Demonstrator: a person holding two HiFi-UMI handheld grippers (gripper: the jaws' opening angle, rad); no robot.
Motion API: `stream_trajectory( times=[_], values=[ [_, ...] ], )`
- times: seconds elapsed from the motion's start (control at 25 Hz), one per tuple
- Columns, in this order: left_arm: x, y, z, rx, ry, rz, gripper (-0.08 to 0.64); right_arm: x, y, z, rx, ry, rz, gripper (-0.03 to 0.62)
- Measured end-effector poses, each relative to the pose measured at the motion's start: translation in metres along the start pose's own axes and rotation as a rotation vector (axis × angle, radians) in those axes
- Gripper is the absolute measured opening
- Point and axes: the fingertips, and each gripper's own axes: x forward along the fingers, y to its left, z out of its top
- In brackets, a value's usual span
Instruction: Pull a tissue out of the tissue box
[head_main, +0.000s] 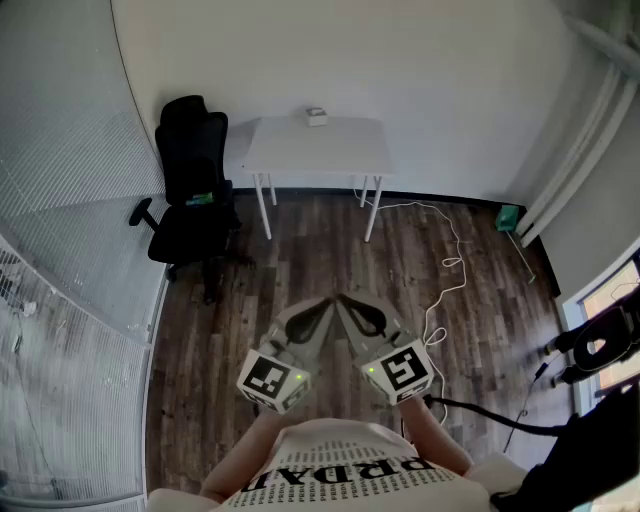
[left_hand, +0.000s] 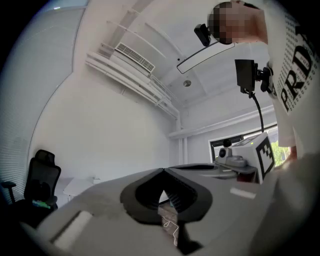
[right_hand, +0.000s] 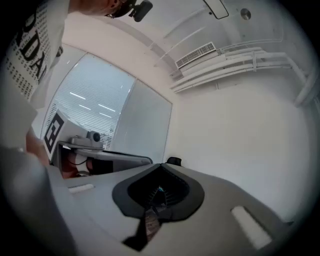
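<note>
Looking down, I first see the person's white shirt with black letters, right at the bottom. Just past it are my two grippers, side by side above the floor. The left gripper has its jaws pressed together with nothing between them. The right gripper is the same, tips closed tight and holding nothing. Their noses lean in toward each other, and I cannot tell if they touch. Under them is a dark wooden floor. A black cable lies close on the right, and a white cable wiggles across the boards a bit further out. Beyond that stands a black office chair, just beside a white table. The tissue box sits at the back edge of that table, next to the white wall, well apart from both grippers.
</note>
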Motion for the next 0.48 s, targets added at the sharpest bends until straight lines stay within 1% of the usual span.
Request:
stream_trajectory(
  times=[0.08, 0.12, 0.32, 0.48],
  values=[
    [-0.001, -0.001, 0.009, -0.039, -0.018, 0.012, -0.009, 0.000, 0.002, 0.001, 0.002, 0.001, -0.001, 0.006],
    [-0.002, -0.001, 0.010, -0.044, -0.020, 0.013, -0.009, 0.001, 0.003, 0.002, 0.003, 0.002, -0.002, 0.006],
    [-0.012, 0.003, 0.008, -0.015, -0.010, 0.007, -0.009, 0.004, 0.012, 0.005, 0.007, 0.002, -0.010, 0.006],
    [-0.016, 0.001, 0.018, -0.049, -0.034, 0.015, -0.009, 0.004, 0.017, 0.009, -0.001, -0.019, -0.014, 0.006]
  ],
)
